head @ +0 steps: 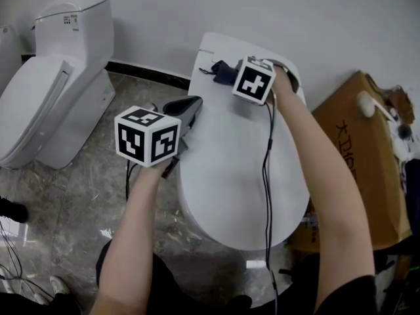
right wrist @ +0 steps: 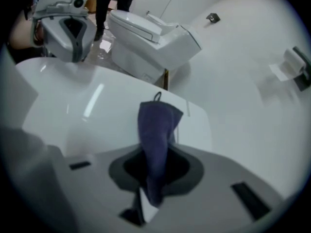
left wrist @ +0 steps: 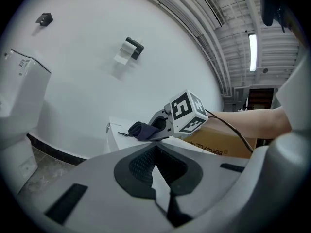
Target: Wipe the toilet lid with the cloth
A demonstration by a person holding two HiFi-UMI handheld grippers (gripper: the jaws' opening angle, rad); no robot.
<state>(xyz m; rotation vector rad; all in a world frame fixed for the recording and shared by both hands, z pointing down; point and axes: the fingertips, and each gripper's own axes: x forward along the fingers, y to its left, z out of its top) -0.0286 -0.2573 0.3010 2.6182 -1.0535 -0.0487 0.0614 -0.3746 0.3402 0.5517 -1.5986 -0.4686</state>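
The white toilet lid lies closed in the middle of the head view. At its far end, over the flat top behind the lid, my right gripper is shut on a dark blue cloth. In the right gripper view the cloth hangs out of the jaws onto the lid. My left gripper hovers at the lid's left edge, shut with nothing in it. From the left gripper view, the left gripper points towards the cloth and the right gripper.
A second white toilet stands at the left on the marble floor. A brown cardboard box sits close against the toilet's right side. A black cable runs from the right gripper across the lid. The white wall is just behind.
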